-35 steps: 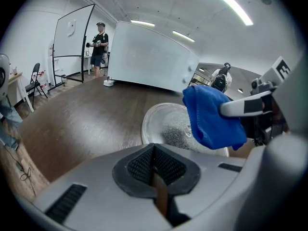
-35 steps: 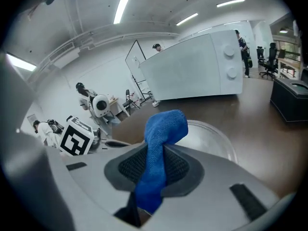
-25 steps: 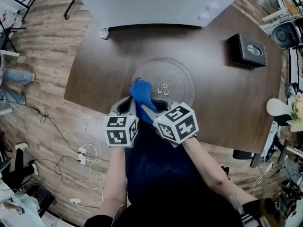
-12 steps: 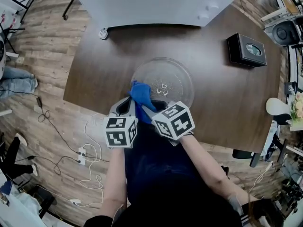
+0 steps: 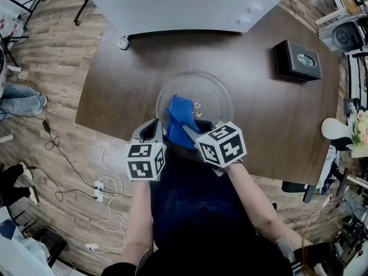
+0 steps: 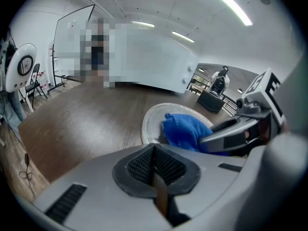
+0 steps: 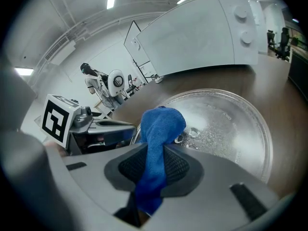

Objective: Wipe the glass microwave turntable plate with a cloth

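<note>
Table [image 5: 115,85]: microwave [image 5: 184,4] behind plate [image 5: 217,94], black box [image 5: 297,60] aside; right claw [image 7: 153,166] grips cloth [image 5: 179,117], left claw [image 6: 154,163] closed.

Looks like a test lab or studio, not a home — loose cables [image 5: 110,210] and a power strip [image 5: 99,187] on the wood-plank floor [image 5: 52,68], a whiteboard [image 6: 67,37], ceiling strip lights [image 6: 228,4], black stand legs [image 5: 82,3].
</note>
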The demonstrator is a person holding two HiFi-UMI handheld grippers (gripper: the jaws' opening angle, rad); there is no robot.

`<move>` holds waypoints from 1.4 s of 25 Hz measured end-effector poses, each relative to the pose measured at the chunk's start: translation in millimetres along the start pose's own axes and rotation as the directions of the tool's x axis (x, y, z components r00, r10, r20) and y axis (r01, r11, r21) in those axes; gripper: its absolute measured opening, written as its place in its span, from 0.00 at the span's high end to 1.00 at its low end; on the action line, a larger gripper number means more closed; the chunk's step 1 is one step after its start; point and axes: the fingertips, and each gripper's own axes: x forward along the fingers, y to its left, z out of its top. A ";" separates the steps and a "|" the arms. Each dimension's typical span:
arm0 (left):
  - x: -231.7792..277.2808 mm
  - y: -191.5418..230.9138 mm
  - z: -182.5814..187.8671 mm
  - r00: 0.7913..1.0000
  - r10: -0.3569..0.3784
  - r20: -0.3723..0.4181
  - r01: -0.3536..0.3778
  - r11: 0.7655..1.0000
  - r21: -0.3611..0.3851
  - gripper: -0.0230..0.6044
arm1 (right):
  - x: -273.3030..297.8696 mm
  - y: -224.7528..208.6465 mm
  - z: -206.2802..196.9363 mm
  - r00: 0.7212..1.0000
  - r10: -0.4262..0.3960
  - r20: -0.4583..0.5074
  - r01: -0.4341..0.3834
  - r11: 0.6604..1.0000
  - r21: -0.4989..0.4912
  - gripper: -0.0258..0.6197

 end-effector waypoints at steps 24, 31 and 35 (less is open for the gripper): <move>1.1 -1.1 -1.3 1.000 0.010 -0.004 -0.010 1.000 0.016 0.96 | -64.6 -85.1 -13.0 0.980 -0.192 0.058 0.183 0.973 0.138 0.85; 1.1 -1.7 -1.2 1.000 0.019 -0.004 -0.019 1.000 0.020 0.96 | -84.2 -108.8 -16.2 0.966 -0.248 0.073 0.233 0.956 0.177 0.85; 2.3 -2.3 -2.5 1.000 0.023 -0.004 -0.023 1.000 0.021 0.96 | -94.4 -121.1 -18.8 0.958 -0.274 0.088 0.251 0.945 0.208 0.85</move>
